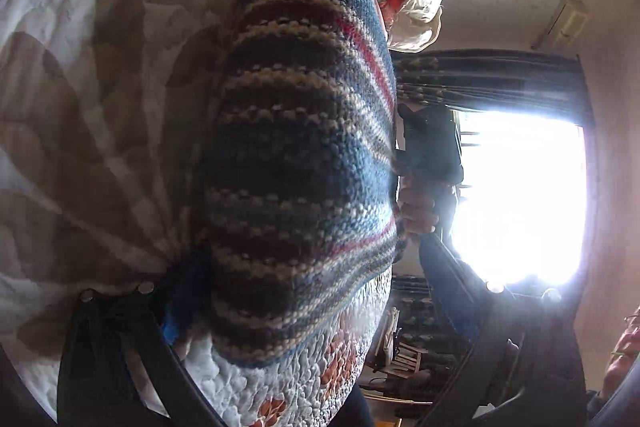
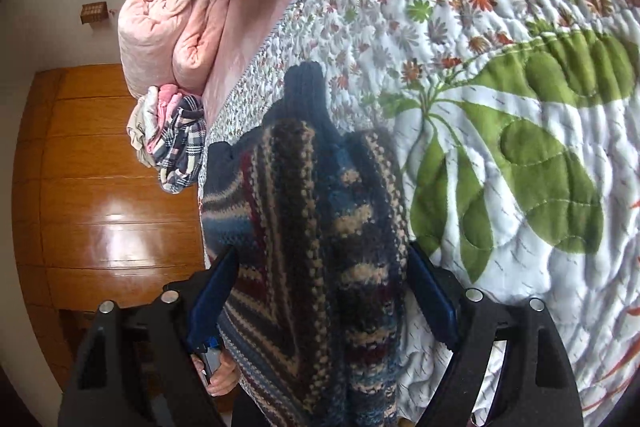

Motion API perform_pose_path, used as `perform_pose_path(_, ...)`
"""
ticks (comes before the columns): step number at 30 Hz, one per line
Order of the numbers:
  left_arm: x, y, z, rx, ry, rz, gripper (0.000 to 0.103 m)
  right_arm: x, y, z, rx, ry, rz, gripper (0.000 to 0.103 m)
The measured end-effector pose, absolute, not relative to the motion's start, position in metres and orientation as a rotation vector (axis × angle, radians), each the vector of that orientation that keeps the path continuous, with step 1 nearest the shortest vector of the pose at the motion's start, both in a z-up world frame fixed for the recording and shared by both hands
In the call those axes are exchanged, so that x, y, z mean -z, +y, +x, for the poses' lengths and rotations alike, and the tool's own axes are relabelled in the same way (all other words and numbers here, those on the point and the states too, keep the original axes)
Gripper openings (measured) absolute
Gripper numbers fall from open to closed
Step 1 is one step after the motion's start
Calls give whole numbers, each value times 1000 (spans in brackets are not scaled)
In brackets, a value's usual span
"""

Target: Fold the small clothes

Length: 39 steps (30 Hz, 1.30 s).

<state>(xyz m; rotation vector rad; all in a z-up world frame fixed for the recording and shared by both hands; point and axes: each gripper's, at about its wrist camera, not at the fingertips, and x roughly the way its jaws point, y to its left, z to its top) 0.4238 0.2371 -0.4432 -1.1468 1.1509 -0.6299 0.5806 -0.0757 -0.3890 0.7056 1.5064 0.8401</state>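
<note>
Spread widest across both views: a quilted bedspread [image 2: 500, 131] printed with small flowers and big green leaves, covering the bed. Draped over its near edge, a striped knit sweater [image 2: 320, 227] in navy, cream and dark red, bunched and hanging partly off the side, one dark ribbed cuff pointing toward the far end of the bed. To the left in the right wrist view, glossy wooden floor [image 2: 108, 187]. At the far left corner of the bed, a rolled pink blanket [image 2: 172, 27], with a small heap of plaid and pink clothes [image 2: 172, 143] just below it. Right gripper [image 2: 320, 291] spread wide, blue-padded fingers [image 2: 432, 299] flanking the sweater's bunched middle on both sides. Left gripper [image 1: 296, 279] also spread, the sweater [image 1: 304, 155] filling the gap; grip on the knit cannot be told. Beside the sweater's right edge, a hand [image 1: 416, 211] around a dark handle, against a bright window [image 1: 520, 195].
</note>
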Motion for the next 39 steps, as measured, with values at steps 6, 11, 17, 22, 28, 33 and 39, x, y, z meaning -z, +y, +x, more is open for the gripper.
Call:
perform_pose_path(6, 445, 214, 436, 611, 1229, -1089, 97, 391, -57, 585, -869, 1498, 683, 84)
perform_pose_path(11, 438, 201, 446, 471, 1341, -1011, 80, 392, -53, 578, -873, 1493, 676, 51)
perform_pose_path(17, 428, 204, 443, 418, 1391, -978, 49, 375, -52, 571, -851, 1454, 651, 42)
perform_pose_path(22, 403, 203, 441, 397, 1387, -944, 42, 349, -49, 562, -853, 1421, 647, 40)
perform_pose_path(28, 359, 218, 404, 407, 1355, -908, 41, 312, -35, 536, -899, 1377, 668, 40)
perform_pose_path(33, 330, 238, 346, 394, 1338, -864, 41, 296, -10, 495, -960, 1368, 687, 40)
perform_pose_path(39, 327, 260, 275, 347, 1345, -855, 41, 316, 29, 433, -1009, 1442, 686, 40)
